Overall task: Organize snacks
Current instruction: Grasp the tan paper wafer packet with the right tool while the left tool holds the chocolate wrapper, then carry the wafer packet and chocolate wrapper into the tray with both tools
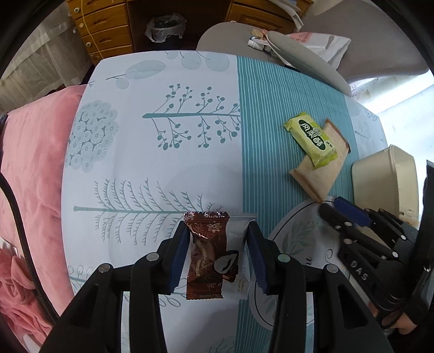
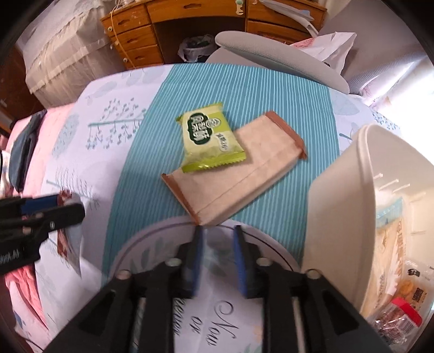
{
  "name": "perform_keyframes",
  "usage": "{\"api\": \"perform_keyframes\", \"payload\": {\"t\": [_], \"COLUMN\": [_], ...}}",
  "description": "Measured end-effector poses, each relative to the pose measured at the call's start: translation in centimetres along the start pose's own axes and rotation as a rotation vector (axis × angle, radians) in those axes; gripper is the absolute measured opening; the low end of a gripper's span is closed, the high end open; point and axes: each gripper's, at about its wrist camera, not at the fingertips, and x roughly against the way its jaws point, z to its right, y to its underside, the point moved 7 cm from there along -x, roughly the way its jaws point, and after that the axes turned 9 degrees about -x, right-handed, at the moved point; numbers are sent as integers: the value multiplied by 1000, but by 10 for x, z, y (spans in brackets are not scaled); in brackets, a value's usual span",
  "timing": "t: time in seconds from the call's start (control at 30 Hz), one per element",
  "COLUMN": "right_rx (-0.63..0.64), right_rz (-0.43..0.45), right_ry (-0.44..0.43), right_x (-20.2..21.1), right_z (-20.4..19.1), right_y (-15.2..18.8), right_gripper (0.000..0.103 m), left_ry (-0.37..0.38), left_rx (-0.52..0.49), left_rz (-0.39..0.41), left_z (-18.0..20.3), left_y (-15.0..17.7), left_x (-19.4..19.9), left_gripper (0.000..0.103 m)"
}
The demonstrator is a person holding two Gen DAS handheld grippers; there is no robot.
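Note:
A brown-and-white chocolate snack packet (image 1: 214, 255) lies on the patterned tablecloth (image 1: 152, 163). My left gripper (image 1: 218, 233) is open, one finger on each side of the packet, not closed on it. A green snack packet (image 1: 312, 141) lies on top of a beige packet with brown ends (image 1: 322, 165); both show in the right wrist view, green (image 2: 211, 141) and beige (image 2: 244, 173). My right gripper (image 2: 218, 230) is open and empty, just short of the beige packet's near corner. A cream bin (image 2: 352, 195) at the right holds several snacks (image 2: 401, 298).
A round white printed mat (image 2: 206, 320) lies under my right gripper. A grey chair (image 2: 282, 57), a white bag (image 2: 331, 49), a wooden desk (image 2: 168, 24) and a waste bin (image 2: 195, 47) stand beyond the table. Pink bedding (image 1: 29, 168) lies to the left.

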Motion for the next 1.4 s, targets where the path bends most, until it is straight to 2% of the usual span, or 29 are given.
{"api": "perform_keyframes", "payload": {"t": [0.1,0.2,0.27,0.47,0.63,0.8,0.93,1.0,1.1,1.4], "right_rx": [-67,-156,-233,-403,-496,-461,-429,-430,-413,-413], "right_rz": [0,-8,-15,38,119,139,132,129,117,45], "right_ry": [-26,-42,-43,-39,13,120,171,171,164,143], "right_x": [-1,-3,-7,-16,-19,-28,-31,-30,-27,-21], "right_z": [-2,-3,-1,4,9,4,4,3,2,0], "right_y": [-6,-10,-13,-24,-38,-52,-52,-47,-46,-24], "right_gripper": [61,72,75,77,79,80,80,79,68,61], "left_ry": [-2,-3,-5,-7,-7,-1,3,7,13,31], "left_rx": [12,26,34,58,77,89,97,99,105,106], "left_rz": [5,11,17,42,55,64,73,76,78,92], "left_z": [-3,-7,-9,-14,-20,-25,-27,-28,-30,-31], "left_y": [1,2,1,-4,-3,1,4,7,12,28], "left_x": [6,11,16,28,38,46,54,58,62,78], "left_gripper": [42,42,42,42,42,42,42,42,42,42]}}
